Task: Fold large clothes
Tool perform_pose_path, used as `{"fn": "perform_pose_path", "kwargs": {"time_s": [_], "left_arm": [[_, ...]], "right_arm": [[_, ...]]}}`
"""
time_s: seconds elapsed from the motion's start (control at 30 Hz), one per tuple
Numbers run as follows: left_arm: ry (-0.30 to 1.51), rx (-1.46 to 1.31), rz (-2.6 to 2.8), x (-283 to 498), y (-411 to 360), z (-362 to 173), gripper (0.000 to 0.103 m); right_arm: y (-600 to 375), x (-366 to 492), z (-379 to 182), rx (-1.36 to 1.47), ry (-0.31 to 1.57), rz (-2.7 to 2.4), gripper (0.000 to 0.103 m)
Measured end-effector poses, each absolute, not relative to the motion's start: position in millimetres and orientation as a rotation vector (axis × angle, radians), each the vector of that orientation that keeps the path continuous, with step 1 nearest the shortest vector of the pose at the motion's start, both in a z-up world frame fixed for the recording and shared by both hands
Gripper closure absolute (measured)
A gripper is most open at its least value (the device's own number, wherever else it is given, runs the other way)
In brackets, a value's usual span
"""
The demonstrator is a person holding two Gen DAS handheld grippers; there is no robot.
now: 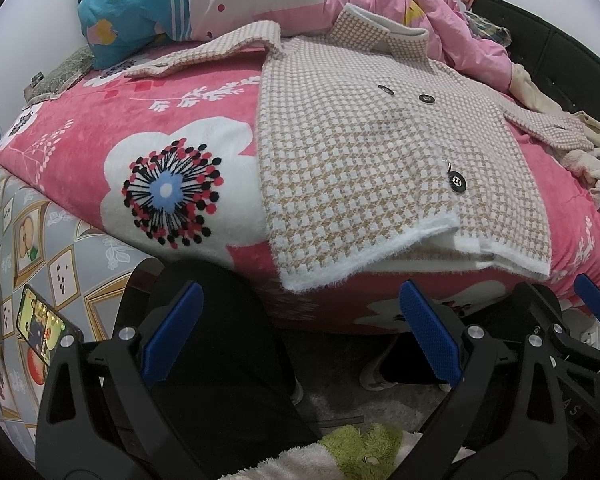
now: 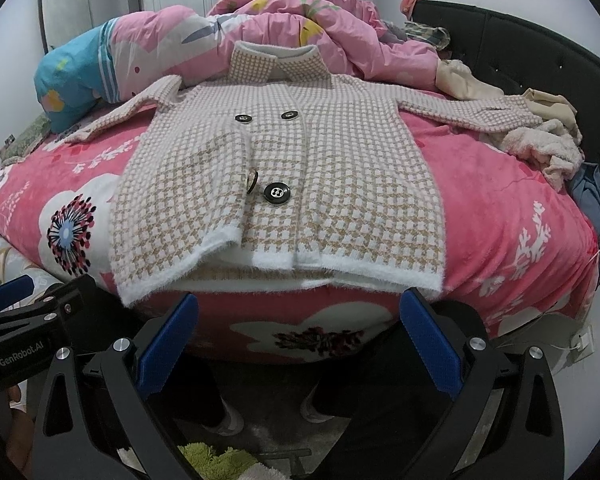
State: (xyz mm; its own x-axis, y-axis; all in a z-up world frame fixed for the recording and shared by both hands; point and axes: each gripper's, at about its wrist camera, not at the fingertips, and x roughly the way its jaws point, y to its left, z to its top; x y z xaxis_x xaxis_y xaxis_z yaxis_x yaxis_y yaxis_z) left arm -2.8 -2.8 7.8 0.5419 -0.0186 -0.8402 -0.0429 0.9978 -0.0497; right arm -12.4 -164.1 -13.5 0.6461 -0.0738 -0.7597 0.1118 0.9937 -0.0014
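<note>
Checked coat [image 2: 284,168] lies flat, sleeves spread on bed [image 2: 500,184] for folding; left hand-held gripper [image 1: 300,336] and right hand-held gripper [image 2: 296,344] both released, empty.

Coat's [image 2: 284,168] far side lies under its own front panels; lining unseen apart from a white strip at the hem. Left sleeve [image 1: 204,52] tip runs under the blue pillow [image 1: 132,12], cuff partly covered. Right sleeve [image 2: 472,110] end is lost among piled pale garments [image 2: 548,148], cuff not readable. Phone [image 1: 44,326] screen too small to make out. Headboard [image 2: 512,52] cut by frame edge in right wrist view. Person's legs [image 1: 220,360] sit partly behind gripper arms; upper body out of frame. Button [image 2: 252,182] near centre stands edge-on, face hidden.
</note>
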Motion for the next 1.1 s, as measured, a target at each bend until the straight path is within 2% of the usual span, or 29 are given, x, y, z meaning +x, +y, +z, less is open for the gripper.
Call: {"fn": "perform_pose_path", "kwargs": {"time_s": [1.1], "left_arm": [[0.993, -0.069, 0.034, 0.9, 1.3, 8.8, 0.008]], "right_arm": [[-172.0, -6.4, -15.8, 0.051, 0.848, -0.106, 0.005]]}}
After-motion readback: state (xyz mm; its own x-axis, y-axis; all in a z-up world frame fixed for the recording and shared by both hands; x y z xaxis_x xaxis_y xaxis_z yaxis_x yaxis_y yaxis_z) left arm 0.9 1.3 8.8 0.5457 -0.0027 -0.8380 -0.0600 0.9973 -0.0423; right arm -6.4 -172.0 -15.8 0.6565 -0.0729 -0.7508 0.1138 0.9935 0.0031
